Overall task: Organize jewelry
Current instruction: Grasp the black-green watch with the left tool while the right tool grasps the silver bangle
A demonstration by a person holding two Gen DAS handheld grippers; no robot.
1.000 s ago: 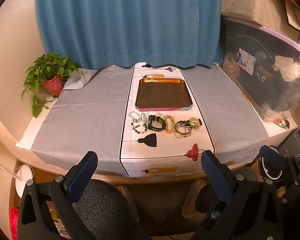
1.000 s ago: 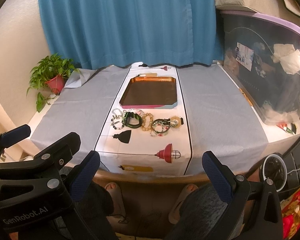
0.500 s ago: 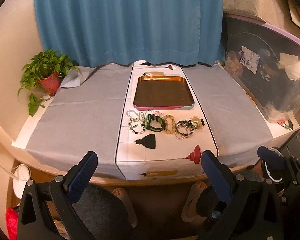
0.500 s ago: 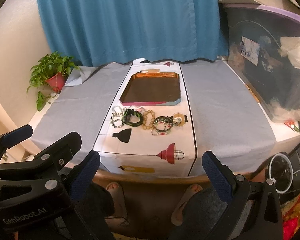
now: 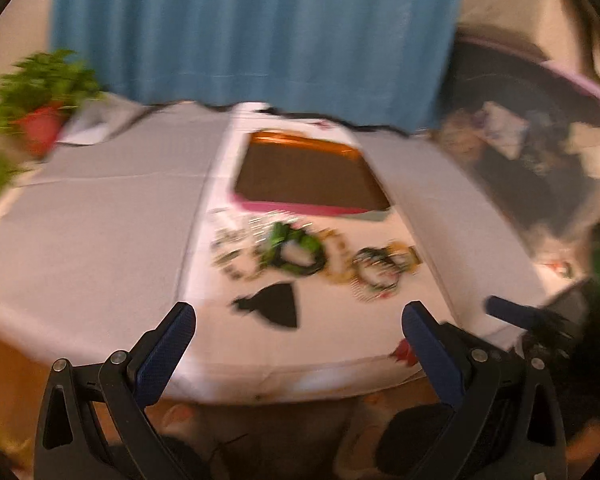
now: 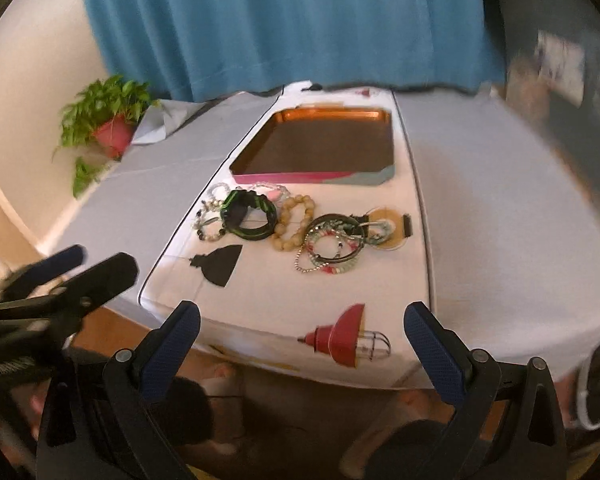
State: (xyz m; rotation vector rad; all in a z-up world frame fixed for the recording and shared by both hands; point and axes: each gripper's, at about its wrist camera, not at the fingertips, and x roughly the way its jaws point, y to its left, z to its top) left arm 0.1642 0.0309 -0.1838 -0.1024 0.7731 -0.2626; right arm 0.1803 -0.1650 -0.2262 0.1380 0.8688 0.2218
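A row of bracelets lies on the white table runner in front of an empty copper tray (image 6: 320, 142) (image 5: 308, 176). It includes a green-black bangle (image 6: 250, 218) (image 5: 296, 250), a wooden bead bracelet (image 6: 294, 222), a pile of thin bangles (image 6: 332, 246) (image 5: 380, 270) and small bead bracelets (image 6: 210, 220). My left gripper (image 5: 298, 344) is open and empty at the table's near edge. My right gripper (image 6: 302, 344) is open and empty, also at the near edge. The left view is blurred.
Grey cloth (image 6: 500, 208) covers the table on both sides of the runner. A potted plant (image 6: 108, 120) stands at the back left. A blue curtain (image 6: 284, 20) hangs behind. A clear storage bin (image 5: 540, 152) stands at the right. Knees and slippers show below.
Both grippers have moved forward toward the table, so the jewelry and tray look larger. The left view has become motion-blurred. Both stay open.
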